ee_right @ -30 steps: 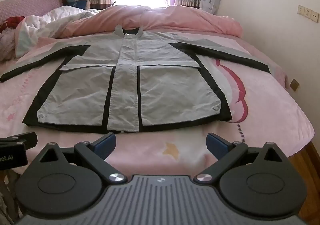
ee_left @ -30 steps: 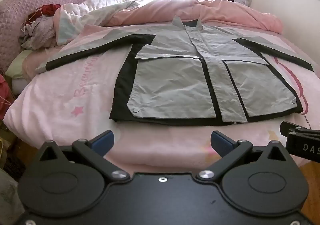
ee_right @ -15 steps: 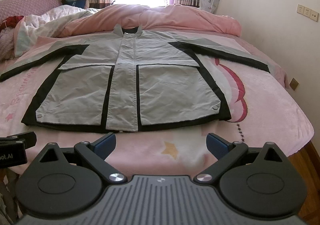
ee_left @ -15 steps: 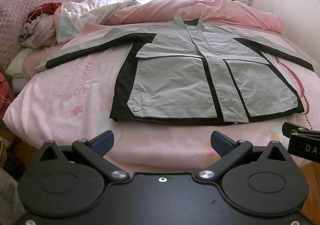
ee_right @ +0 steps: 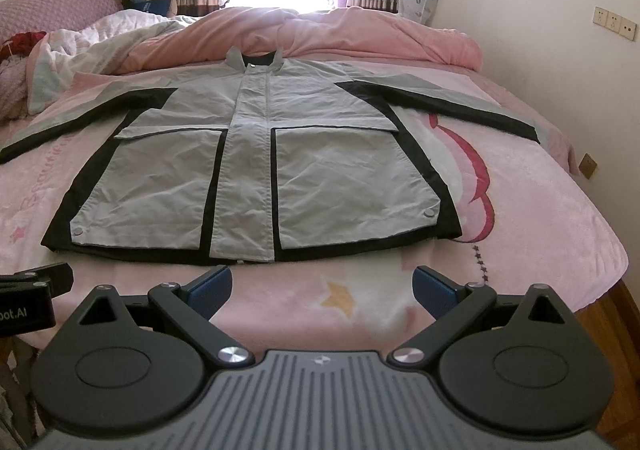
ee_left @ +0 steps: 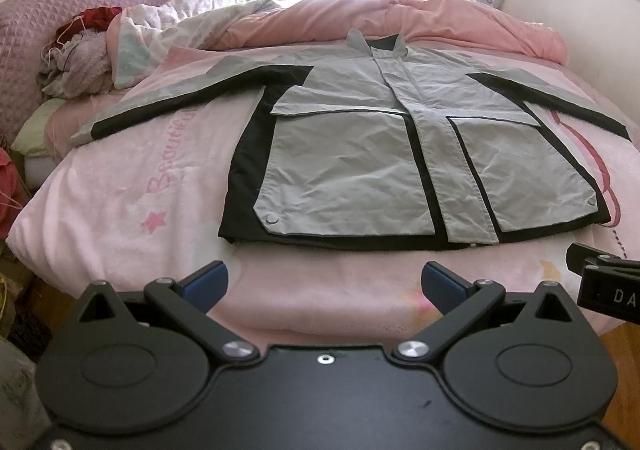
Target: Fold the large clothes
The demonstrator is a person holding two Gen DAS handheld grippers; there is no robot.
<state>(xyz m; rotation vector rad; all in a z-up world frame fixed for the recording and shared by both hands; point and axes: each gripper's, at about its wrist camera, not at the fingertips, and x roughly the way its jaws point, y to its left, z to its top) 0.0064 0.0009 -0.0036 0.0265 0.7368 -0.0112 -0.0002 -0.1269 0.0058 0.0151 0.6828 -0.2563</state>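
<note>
Both hand-held grippers, left and right, hover spread before the flat jacket.

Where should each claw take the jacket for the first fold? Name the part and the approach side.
Probably the cuffs. The jacket lies flat, face up, with both sleeves spread wide. Bring the left claw in from the left onto the left cuff and the right claw from the right onto the right cuff; both ends are free edges.
</note>
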